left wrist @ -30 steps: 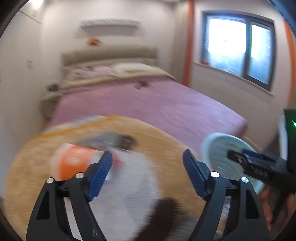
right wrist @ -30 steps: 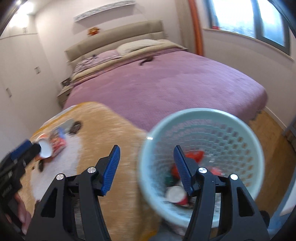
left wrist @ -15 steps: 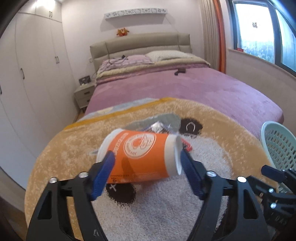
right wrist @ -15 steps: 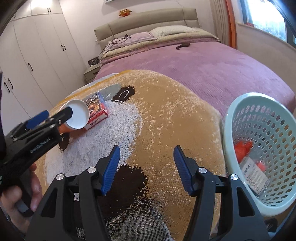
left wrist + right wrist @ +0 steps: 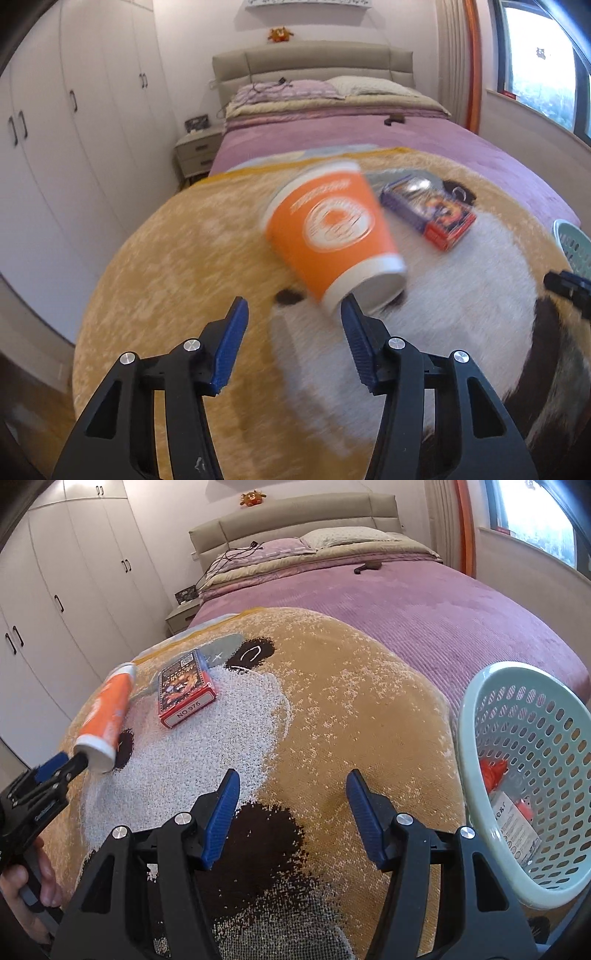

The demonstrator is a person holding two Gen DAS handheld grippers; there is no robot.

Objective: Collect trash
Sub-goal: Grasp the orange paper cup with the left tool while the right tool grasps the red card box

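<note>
An orange paper cup point(image 5: 332, 236) lies blurred on its side on the panda rug, its white base against my left gripper's right fingertip point(image 5: 352, 321). My left gripper point(image 5: 293, 334) is open, and the cup sits ahead of it, not between the jaws. The cup also shows in the right wrist view point(image 5: 105, 720), at the tip of the left gripper point(image 5: 51, 771). A red and purple card box point(image 5: 430, 212) point(image 5: 184, 686) lies flat beyond the cup. My right gripper point(image 5: 291, 805) is open and empty over the rug. The mint green basket point(image 5: 476, 734) stands at the right with trash inside.
The round orange, white and brown rug point(image 5: 332, 686) lies at the foot of a purple bed point(image 5: 406, 602). White wardrobes point(image 5: 74, 129) line the left wall, with a nightstand point(image 5: 197, 151) beside the bed. The basket's rim point(image 5: 572, 240) shows at the right edge in the left wrist view.
The cup was between my left gripper's jaws half a second ago; now it lies tilted ahead of them, apart. The right gripper has swung left, so the basket sits further right.
</note>
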